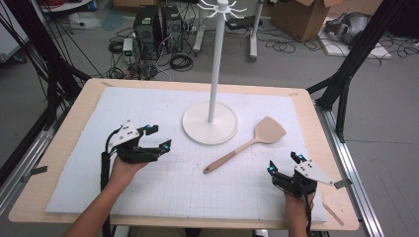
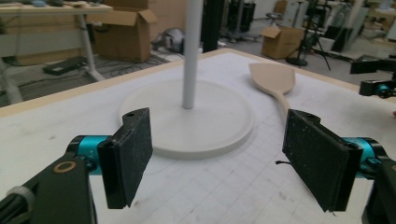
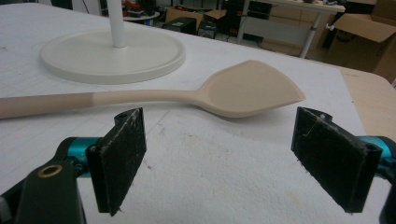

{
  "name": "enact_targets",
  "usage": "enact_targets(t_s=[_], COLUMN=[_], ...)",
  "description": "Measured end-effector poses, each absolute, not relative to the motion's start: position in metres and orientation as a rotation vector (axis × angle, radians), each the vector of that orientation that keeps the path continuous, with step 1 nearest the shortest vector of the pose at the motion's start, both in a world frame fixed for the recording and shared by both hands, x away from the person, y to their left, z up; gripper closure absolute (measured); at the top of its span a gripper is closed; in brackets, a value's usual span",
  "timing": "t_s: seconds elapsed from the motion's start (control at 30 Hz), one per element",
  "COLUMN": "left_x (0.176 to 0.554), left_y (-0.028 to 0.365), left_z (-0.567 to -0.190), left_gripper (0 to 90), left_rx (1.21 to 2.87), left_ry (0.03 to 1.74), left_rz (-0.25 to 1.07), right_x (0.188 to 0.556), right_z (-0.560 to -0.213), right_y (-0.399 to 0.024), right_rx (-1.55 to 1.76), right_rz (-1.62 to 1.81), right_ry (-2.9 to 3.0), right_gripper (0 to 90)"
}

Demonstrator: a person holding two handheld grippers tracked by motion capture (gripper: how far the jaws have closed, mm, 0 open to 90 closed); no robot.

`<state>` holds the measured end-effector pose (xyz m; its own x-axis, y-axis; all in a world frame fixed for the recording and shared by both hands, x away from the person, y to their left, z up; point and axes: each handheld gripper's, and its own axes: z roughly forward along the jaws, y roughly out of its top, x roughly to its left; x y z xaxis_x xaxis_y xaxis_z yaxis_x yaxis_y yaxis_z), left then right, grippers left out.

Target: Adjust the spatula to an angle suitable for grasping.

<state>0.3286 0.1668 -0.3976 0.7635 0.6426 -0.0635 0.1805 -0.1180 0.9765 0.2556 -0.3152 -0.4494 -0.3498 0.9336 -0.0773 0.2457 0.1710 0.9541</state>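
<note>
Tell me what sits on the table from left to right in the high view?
Left tool → white stand with its round base → wooden spatula → right tool. Both tools are open and hold nothing.

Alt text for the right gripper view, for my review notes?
A beige spatula lies flat on the white mat just beyond the right gripper, whose jaws stand open and empty. Behind it is a white stand's round base.
</note>
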Motion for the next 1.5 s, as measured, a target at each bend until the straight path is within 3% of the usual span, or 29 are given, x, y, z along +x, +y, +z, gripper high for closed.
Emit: enact_targets(t_s=[0.43, 0.7, 1.27, 1.5], left_x=[0.354, 0.359, 0.390, 0.398], left_y=[0.094, 0.064, -0.029, -0.047], left_z=[-0.398, -0.408, -0.422, -0.432], left_gripper=[25.3, 36.8, 39.3, 44.8], left_rx=[1.772, 1.823, 2.030, 2.100], left_ry=[0.596, 0.561, 0.552, 0.554], left_rz=[0.258, 0.170, 0.086, 0.086], right_x=[0.256, 0.256, 0.256, 0.256], right_z=[-0.449, -0.450, -0.449, -0.449], right_y=[-0.319, -0.318, -0.318, -0.318], right_rx=[1.139, 1.138, 1.134, 1.131], right_rz=[1.246, 1.244, 1.232, 1.233], right_ry=[1.731, 1.727, 1.729, 1.730], right_gripper=[16.6, 16.6, 16.6, 16.7])
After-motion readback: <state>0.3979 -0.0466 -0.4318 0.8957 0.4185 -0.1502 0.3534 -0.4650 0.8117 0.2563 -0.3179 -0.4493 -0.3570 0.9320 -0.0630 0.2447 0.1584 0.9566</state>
